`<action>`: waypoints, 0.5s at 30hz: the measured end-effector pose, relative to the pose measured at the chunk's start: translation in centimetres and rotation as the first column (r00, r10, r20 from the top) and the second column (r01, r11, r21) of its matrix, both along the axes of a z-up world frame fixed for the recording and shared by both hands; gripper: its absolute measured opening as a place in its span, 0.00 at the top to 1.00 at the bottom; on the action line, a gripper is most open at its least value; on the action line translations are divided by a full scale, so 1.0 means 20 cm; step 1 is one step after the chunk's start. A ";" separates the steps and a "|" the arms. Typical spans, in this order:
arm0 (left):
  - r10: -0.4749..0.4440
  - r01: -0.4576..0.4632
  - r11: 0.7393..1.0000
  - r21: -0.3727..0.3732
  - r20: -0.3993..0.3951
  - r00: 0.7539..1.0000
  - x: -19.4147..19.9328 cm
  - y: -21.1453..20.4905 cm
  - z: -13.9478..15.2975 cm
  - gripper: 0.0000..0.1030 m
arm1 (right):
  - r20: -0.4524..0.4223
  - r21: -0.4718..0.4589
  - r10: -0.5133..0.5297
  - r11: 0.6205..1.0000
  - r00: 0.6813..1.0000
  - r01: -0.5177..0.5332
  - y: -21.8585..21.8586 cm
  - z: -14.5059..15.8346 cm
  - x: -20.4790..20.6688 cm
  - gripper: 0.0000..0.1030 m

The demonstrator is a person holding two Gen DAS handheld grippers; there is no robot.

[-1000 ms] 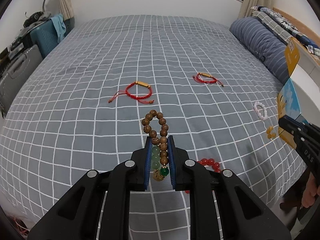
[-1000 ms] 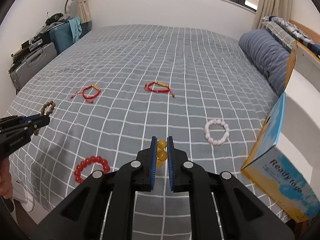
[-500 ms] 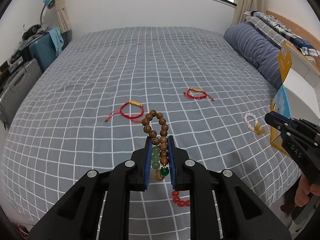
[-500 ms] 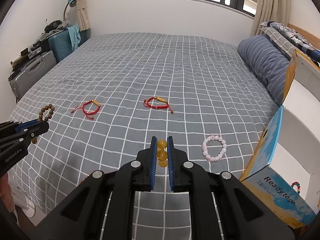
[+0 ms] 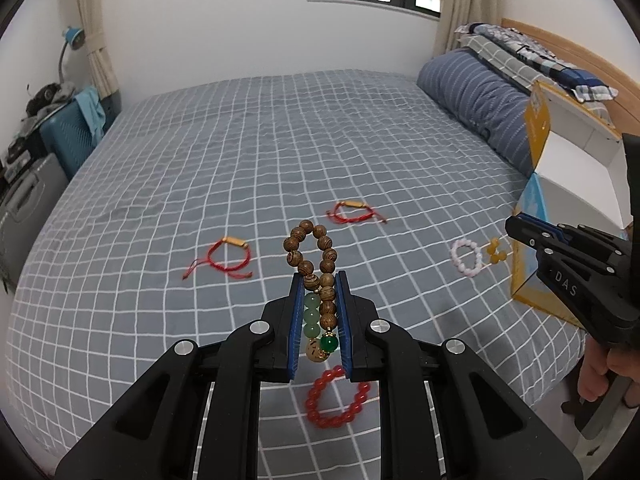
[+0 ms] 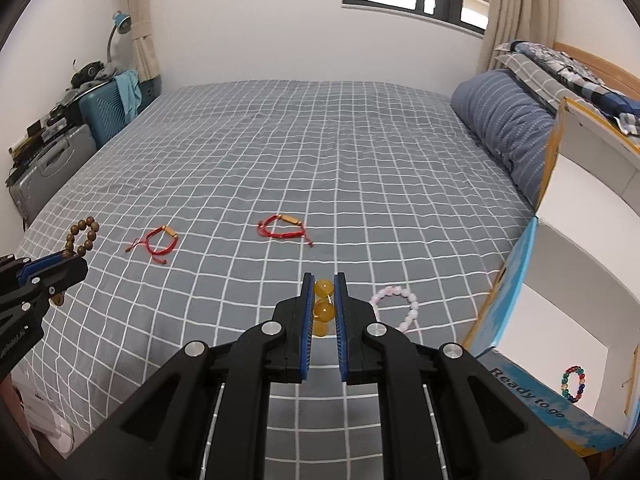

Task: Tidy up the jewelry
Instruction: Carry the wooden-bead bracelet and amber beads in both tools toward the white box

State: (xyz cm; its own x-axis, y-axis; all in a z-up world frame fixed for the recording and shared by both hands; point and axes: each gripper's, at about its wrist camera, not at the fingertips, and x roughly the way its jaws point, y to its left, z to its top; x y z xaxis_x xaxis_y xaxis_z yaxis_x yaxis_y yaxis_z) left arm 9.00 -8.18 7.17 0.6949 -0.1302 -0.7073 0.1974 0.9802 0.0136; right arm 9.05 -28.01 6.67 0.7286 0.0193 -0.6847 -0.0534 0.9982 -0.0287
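My left gripper is shut on a brown wooden bead bracelet with green beads, held above the bed. My right gripper is shut on an amber bead bracelet; it also shows in the left wrist view. On the grey checked bed lie two red cord bracelets, a pink bead bracelet and a red bead bracelet. An open white box with blue and yellow sides stands at the right, with a multicoloured bead bracelet inside.
A blue striped pillow lies at the far right by the headboard. Suitcases and a lamp stand left of the bed. The near bed edge runs under both grippers.
Both grippers have risen and drawn back with their bracelets held. The red bead bracelet now shows below the left gripper, and the box interior has come into the right wrist view.
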 end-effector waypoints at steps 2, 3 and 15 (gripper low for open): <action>-0.011 0.011 1.000 -0.005 0.000 1.000 0.01 -0.02 0.02 0.86 | 0.003 0.001 -0.014 1.000 1.000 0.014 -0.03 0.01 0.00 0.91; -0.016 0.016 1.000 -0.004 0.003 1.000 0.01 -0.05 0.02 0.86 | 0.005 0.004 -0.024 1.000 1.000 0.024 -0.06 0.02 0.00 0.91; -0.090 0.090 0.996 0.010 0.019 0.996 0.09 -0.35 0.06 0.86 | 0.022 0.021 -0.138 0.990 0.990 0.138 -0.32 0.08 -0.05 0.91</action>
State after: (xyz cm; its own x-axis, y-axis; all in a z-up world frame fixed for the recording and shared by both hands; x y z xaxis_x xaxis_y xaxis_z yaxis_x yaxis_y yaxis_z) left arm 10.70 -15.25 8.32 0.6943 -0.1866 -0.6951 0.2846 0.9583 0.0271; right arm 7.98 -34.37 8.21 0.7409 -0.0695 -0.6680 0.0854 0.9963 -0.0089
